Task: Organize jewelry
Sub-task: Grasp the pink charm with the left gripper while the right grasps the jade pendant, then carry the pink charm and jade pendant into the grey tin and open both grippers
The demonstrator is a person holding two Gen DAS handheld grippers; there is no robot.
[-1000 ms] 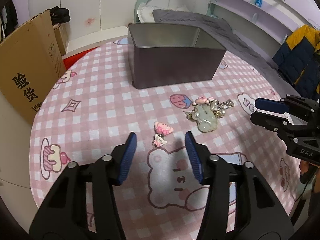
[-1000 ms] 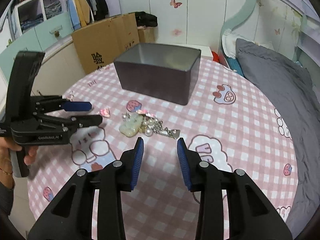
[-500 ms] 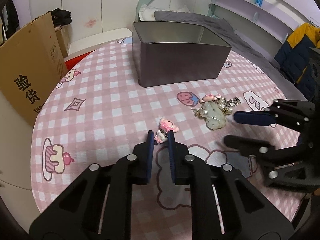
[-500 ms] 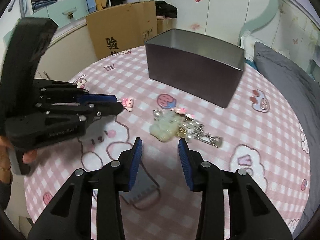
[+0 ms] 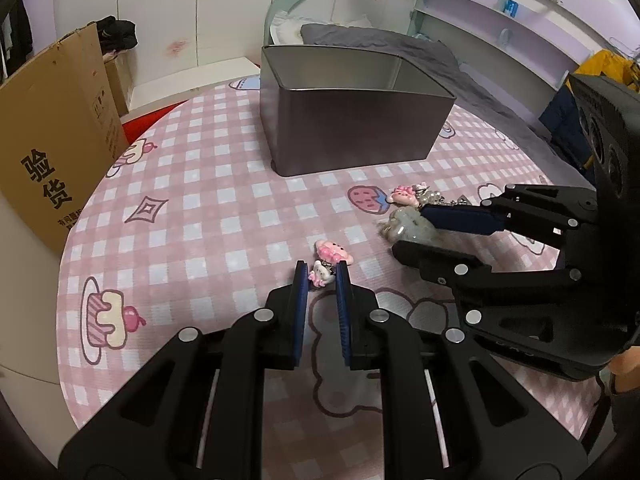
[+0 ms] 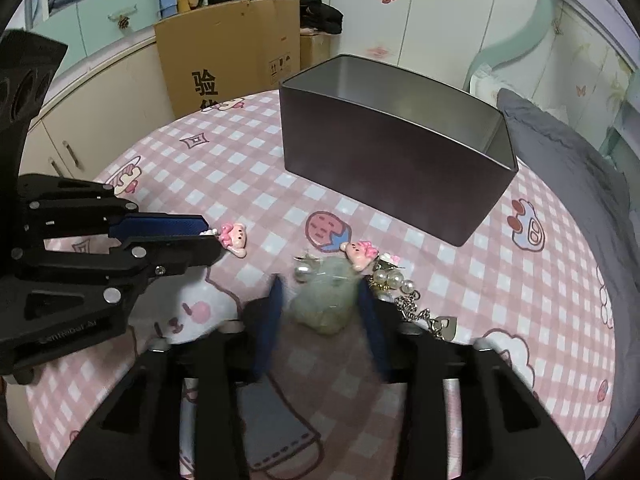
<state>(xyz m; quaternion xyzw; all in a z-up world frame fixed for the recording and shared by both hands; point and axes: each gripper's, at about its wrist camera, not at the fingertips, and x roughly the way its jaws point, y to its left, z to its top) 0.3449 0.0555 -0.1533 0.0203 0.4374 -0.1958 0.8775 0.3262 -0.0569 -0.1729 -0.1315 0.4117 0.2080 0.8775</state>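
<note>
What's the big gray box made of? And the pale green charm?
The box looks like metal, probably tin: thin walls, a rolled rim, a dull silvery sheen inside. The pale green charm looks like jade or glassy resin, cloudy and slightly see-through; the blur leaves it open.

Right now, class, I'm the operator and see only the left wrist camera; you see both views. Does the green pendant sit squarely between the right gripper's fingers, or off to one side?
Observer: Squarely. The right wrist view shows the green pendant centred between the right gripper's fingers. The jaws are closing, and a gap still shows beside one pad.
Operator: What lies beyond the finger that blocks my view?
Observer: A pearl chain trails just outside that finger and ends in a small heart tag flat on the checked tablecloth.
</note>
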